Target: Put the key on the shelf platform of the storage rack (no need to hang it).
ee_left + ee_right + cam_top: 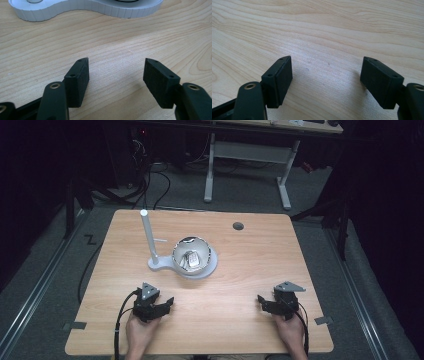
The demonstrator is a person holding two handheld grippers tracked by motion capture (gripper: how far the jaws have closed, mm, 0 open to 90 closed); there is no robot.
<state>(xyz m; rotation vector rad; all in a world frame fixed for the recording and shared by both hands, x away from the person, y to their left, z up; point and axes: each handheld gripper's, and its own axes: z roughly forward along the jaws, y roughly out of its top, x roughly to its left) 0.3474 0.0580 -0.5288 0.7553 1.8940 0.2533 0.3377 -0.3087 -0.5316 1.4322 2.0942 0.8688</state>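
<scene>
Table: we see a light wooden table (240, 270) with clear grain; a small dark round hole (238, 226) sits near its far edge.
Stand: a white stand (200, 268) lies left of the table's centre, toward the far half; its flat base has a ribbed side wall, seen in the left gripper view (75, 10); a white post (149, 237) rises upright from the left lobe of the base, with a thin side peg partway up.
Bowl: a shiny metal bowl (191, 255) sits on the right lobe of the stand; we note a pale object inside it, too small to name.
Left gripper: the left gripper (159, 308) rests low on the near left of the table, held by a hand (139, 332); its jaws stand apart, bare wood between them (116, 72); the stand is just ahead of it.
Right gripper: the right gripper (267, 304) is at the near right, held by the other hand (290, 332); jaws apart, nothing between them but table (327, 72); well apart from the stand.
Cables: a black cable (120, 320) trails from the left gripper toward the near edge.
</scene>
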